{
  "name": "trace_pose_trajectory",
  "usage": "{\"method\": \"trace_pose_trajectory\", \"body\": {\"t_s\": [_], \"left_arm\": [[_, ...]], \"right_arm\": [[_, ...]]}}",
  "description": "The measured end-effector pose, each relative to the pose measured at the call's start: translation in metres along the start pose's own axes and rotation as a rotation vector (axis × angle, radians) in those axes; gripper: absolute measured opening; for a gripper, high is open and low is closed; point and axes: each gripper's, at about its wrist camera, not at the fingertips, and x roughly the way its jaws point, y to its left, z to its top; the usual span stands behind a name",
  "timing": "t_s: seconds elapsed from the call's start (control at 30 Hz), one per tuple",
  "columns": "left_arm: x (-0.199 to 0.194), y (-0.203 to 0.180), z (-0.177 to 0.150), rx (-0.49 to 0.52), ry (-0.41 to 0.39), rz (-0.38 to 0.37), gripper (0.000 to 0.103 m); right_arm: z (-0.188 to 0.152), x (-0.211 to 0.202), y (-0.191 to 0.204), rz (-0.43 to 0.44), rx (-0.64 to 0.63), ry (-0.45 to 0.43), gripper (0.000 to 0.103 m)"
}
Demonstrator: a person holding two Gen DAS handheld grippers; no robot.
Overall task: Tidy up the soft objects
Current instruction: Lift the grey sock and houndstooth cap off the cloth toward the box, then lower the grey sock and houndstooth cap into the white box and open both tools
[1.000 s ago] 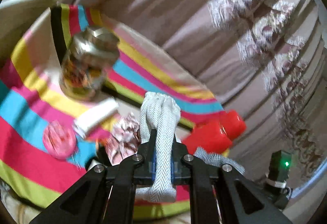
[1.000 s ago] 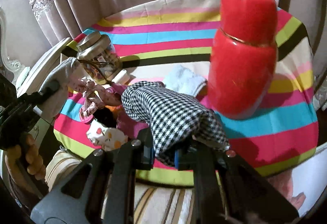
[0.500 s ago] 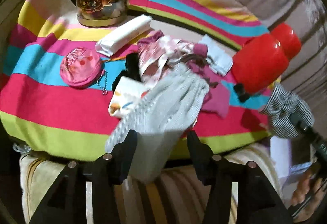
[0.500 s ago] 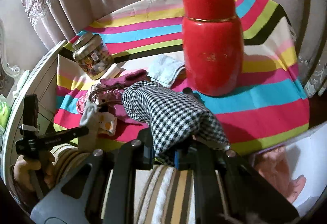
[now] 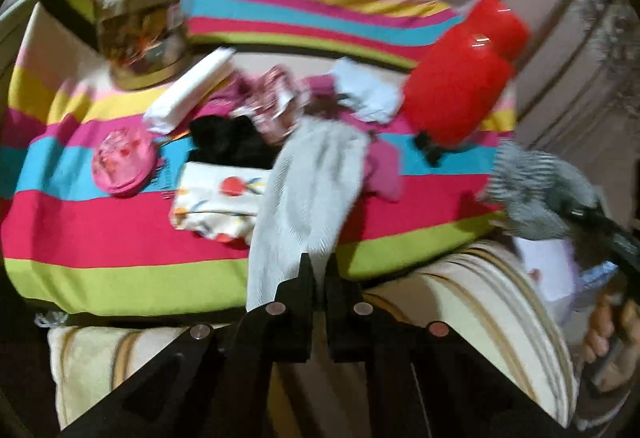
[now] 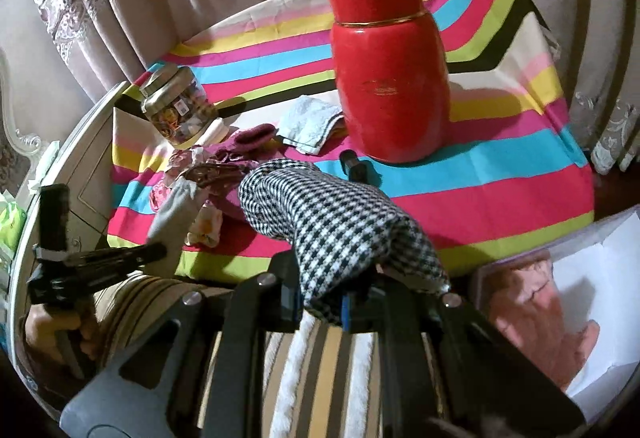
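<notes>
Most soft things lie heaped at 12 o'clock from the left gripper (image 5: 318, 270), pinched on a grey cloth (image 5: 308, 190), while the right gripper (image 6: 320, 302) squeezes a checked cloth (image 6: 340, 222).

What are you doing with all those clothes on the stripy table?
A person is sorting soft things with a gripper in each hand. The left gripper is pinched shut on a grey cloth at the table's front edge. The right gripper holds a checked cloth. More clothes lie piled beside a red flask.
</notes>
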Motion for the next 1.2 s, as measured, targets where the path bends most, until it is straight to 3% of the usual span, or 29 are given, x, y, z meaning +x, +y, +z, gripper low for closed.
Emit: {"method": "trace_pose_trajectory", "body": {"t_s": [0.23, 0.47, 0.87, 1.2], "left_arm": [[-0.029, -0.040, -0.021, 0.100, -0.055, -0.145, 0.005], [-0.040, -0.076, -0.015, 0.131, -0.086, -0.262, 0.005], [-0.016, -0.195, -0.011, 0.245, -0.034, -0.483, 0.005], [0.009, -0.282, -0.015, 0.359, 0.024, -0.543, 0.005]], "right_arm": [[-0.008, -0.012, -0.016, -0.009, 0.026, -0.007, 0.016], [-0.013, -0.028, -0.029, -0.030, 0.049, -0.028, 0.016], [-0.028, -0.081, -0.095, -0.227, 0.136, -0.098, 0.016], [-0.046, -0.123, -0.163, -0.389, 0.261, -0.147, 0.016]]}}
